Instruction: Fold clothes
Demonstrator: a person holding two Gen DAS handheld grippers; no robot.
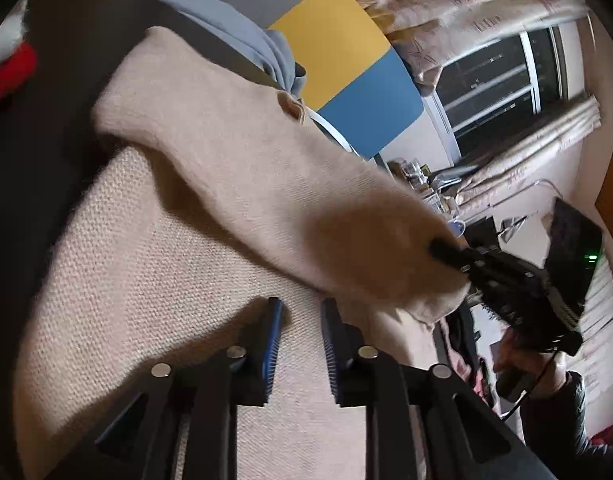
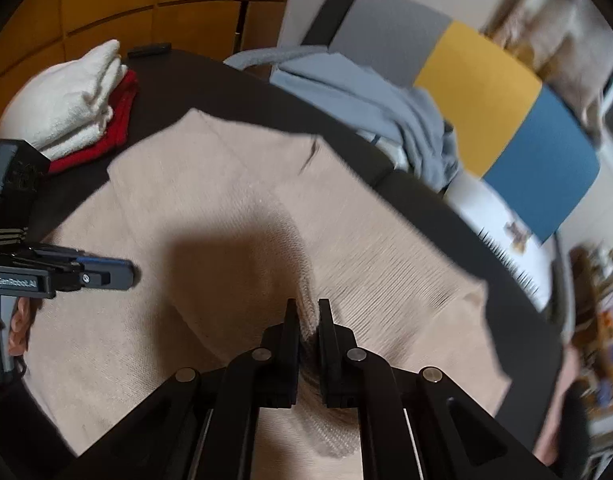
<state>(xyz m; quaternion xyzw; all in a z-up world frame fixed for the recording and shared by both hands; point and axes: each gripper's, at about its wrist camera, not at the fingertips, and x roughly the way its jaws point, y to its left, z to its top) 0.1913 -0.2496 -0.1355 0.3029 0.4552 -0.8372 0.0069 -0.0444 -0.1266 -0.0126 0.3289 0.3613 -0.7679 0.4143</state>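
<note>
Pinching a fold of the beige sweater (image 2: 234, 208) on the dark table (image 2: 210, 76), my right gripper (image 2: 306, 312) was clenched; my left gripper (image 1: 302, 312), marked "GenRobot.AI", hovered slightly parted, empty.

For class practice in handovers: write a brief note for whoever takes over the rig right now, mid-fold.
Right gripper: shut on a fold of the beige sweater, lifting it.
Left gripper: slightly open, holding nothing, above the sweater.
Sweater lies spread on the dark table, partly folded.
Done: white and red pile stacked at the far corner.
Left: finish folding the sweater; the blue garment waits behind.
</note>
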